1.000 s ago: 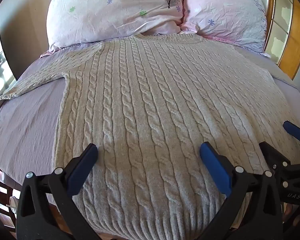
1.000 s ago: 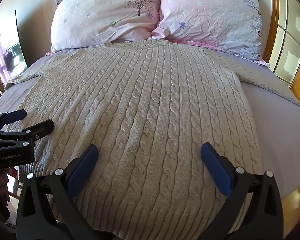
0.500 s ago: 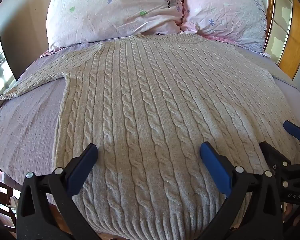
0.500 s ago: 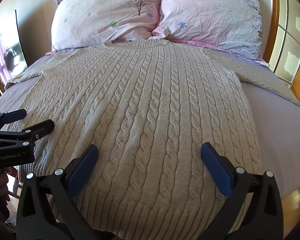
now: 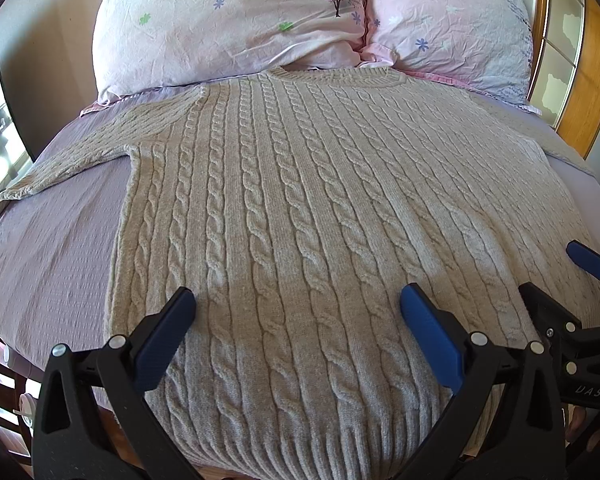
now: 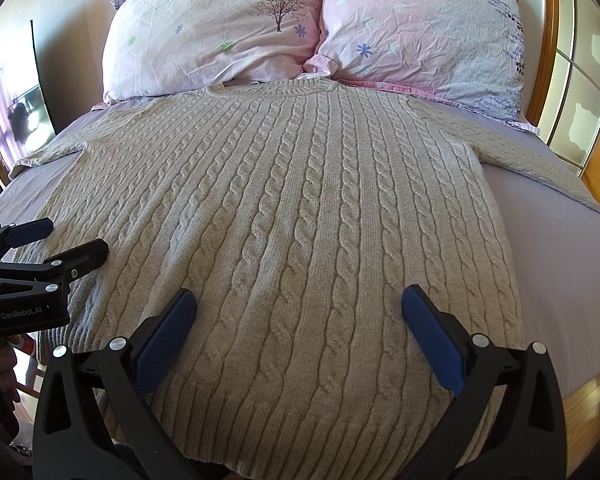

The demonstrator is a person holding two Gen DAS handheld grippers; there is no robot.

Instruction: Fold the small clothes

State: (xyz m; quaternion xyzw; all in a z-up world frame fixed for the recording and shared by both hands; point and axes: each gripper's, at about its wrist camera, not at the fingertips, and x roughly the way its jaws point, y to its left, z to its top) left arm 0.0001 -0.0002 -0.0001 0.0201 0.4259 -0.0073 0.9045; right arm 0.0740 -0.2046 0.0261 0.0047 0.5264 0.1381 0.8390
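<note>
Lying flat ahead of both spread pairs of fingers, a beige cable-knit sweater (image 5: 300, 208) is seen unfolded, sleeves outstretched.

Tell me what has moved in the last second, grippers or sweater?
Nothing visibly changed. The left gripper and right gripper hang open over the hem of the sweater, holding nothing; the sweater lies flat on the bed, collar at the pillows.
</note>
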